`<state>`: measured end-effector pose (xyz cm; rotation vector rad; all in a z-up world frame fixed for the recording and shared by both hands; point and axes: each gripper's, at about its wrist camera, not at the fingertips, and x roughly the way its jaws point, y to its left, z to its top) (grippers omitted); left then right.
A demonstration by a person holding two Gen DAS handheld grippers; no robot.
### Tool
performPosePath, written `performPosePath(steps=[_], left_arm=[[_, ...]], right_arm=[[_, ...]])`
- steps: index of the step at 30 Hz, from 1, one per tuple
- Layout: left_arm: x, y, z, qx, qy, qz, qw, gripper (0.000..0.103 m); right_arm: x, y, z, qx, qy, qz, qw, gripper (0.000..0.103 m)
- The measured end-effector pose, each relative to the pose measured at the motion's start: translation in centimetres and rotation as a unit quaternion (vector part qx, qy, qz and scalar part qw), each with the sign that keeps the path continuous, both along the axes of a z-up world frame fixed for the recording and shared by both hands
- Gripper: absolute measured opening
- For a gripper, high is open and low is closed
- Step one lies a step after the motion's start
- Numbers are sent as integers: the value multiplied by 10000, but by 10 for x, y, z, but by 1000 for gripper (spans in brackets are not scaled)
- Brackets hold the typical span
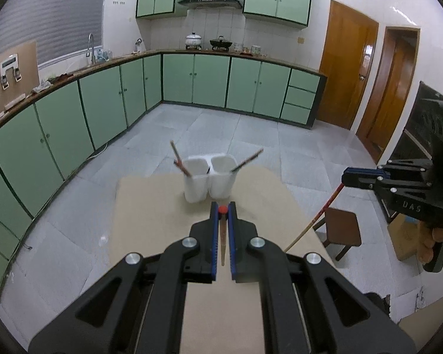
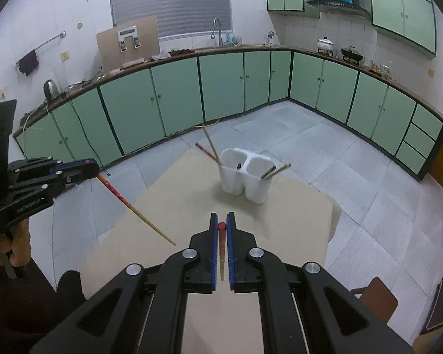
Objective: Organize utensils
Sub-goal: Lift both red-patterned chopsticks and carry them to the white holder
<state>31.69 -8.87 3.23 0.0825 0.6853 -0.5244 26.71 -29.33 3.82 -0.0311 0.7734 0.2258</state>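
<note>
A white two-compartment utensil holder [image 1: 209, 180] [image 2: 245, 178] stands on a tan table [image 1: 150, 206] [image 2: 295, 215], with chopsticks leaning out of each compartment. My left gripper [image 1: 222, 209] is shut on a chopstick [image 1: 222, 236] with a red end, held above the table just short of the holder. It also shows in the right wrist view [image 2: 91, 168], its chopstick [image 2: 136, 209] slanting down. My right gripper [image 2: 221, 224] is shut on another chopstick [image 2: 221, 253] with a red end. It shows in the left wrist view [image 1: 344, 178], its chopstick [image 1: 313, 218] slanting down.
Green kitchen cabinets [image 1: 103, 103] [image 2: 221, 88] line the walls past a grey tiled floor. A small brown stool [image 1: 341, 230] [image 2: 375, 298] stands to the right of the table. A wooden door [image 1: 348, 73] is at the right.
</note>
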Motion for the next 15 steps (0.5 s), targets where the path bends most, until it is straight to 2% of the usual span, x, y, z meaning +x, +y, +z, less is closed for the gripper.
performPosePath(steps=[5,8,15], left_arm=[[31,-5,33,-186,-122,54,9997,5],[50,-12,48,-151,-251,142,9995,5],[104,-26,59,-125,-237,371,9990,5]], right_arm=[[24,-4,29,14,-119,-72,9999,6],[43,-10,45,142,-171,-141,9997,6],[91,-17,71,273,-294,-367,9985,6]])
